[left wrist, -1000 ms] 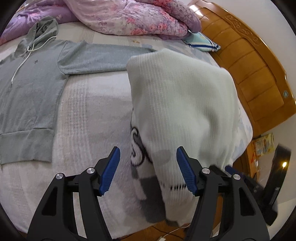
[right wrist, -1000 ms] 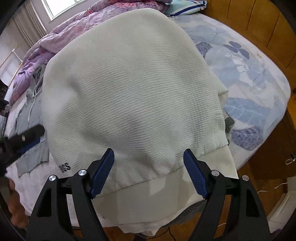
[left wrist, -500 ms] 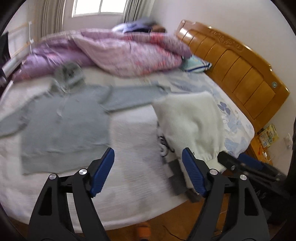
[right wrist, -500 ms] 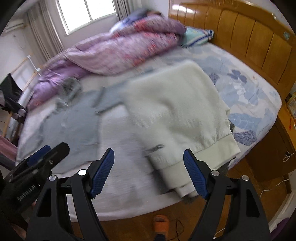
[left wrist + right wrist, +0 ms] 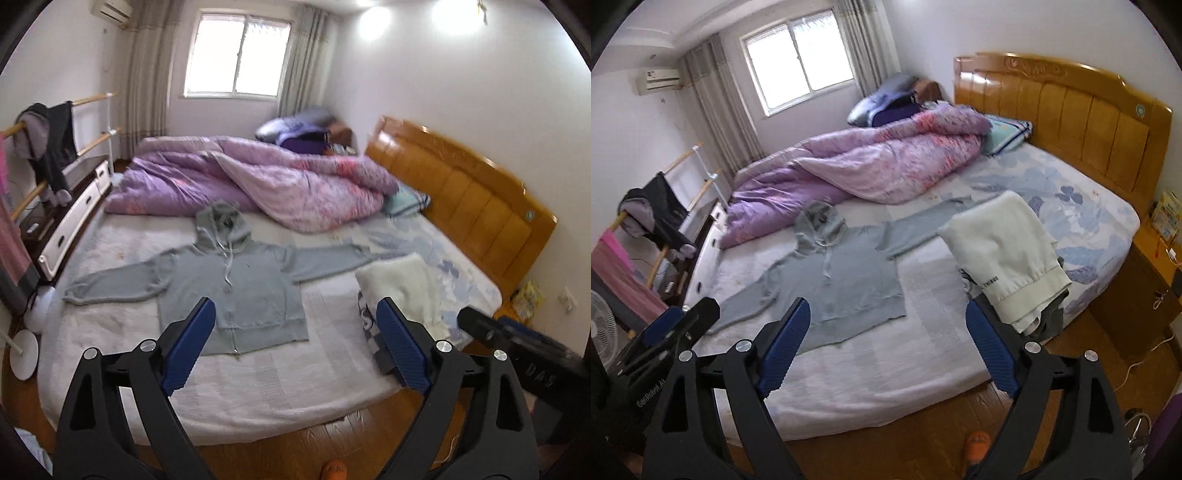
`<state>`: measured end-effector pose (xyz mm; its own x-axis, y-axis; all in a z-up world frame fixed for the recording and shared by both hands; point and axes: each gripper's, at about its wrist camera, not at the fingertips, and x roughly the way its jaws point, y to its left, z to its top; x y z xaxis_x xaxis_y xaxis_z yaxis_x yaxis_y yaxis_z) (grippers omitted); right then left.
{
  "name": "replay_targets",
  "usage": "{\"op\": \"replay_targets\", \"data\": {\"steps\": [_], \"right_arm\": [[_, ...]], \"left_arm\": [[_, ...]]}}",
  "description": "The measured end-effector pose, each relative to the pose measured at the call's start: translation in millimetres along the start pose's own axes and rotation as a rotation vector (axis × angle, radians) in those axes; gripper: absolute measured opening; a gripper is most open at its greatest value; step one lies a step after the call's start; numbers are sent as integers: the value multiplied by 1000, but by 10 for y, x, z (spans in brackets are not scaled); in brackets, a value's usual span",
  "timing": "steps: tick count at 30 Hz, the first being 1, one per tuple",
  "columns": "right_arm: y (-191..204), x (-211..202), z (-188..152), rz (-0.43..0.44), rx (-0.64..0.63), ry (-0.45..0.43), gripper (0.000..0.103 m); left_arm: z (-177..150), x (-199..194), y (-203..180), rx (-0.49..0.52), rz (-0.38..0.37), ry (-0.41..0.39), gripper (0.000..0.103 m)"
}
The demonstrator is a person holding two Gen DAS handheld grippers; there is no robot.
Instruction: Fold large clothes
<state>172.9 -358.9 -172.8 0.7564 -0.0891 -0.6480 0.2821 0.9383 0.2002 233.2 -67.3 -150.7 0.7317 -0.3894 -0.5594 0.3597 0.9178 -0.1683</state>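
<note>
fingers: both pairs spread wide, nothing held, left gripper [image 5: 295, 345] and right gripper [image 5: 888, 345] | grey hoodie [image 5: 834, 273] spread flat on bed [image 5: 923, 354], unfolded | sleeve cuffs to be pinched first, folded inward squarely | white folded garment [image 5: 1004, 251] beside, untouched

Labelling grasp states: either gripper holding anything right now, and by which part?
Nothing is held. The left gripper and right gripper are both open, above the bed's near edge, clear of the spread-out grey hooded sweatshirt and the folded white knit garment.
</note>
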Motion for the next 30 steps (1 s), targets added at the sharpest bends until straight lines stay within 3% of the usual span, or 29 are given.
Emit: {"op": "replay_targets", "data": {"steps": [7, 12, 16, 30], "right_arm": [[303, -759, 154, 44, -95, -55, 84], [282, -1202, 252, 61, -139, -107, 85], [110, -1530, 289, 87, -185, -136, 93], [-617, -2538, 189, 133, -227, -255, 95]], "left_arm": [[234, -795, 33, -38, 52, -57, 93], [305, -1243, -222, -6, 95, -104, 96], [293, -1544, -485, -30, 111, -122, 97], [57, -2440, -1509, -25, 187, -202, 98]]}}
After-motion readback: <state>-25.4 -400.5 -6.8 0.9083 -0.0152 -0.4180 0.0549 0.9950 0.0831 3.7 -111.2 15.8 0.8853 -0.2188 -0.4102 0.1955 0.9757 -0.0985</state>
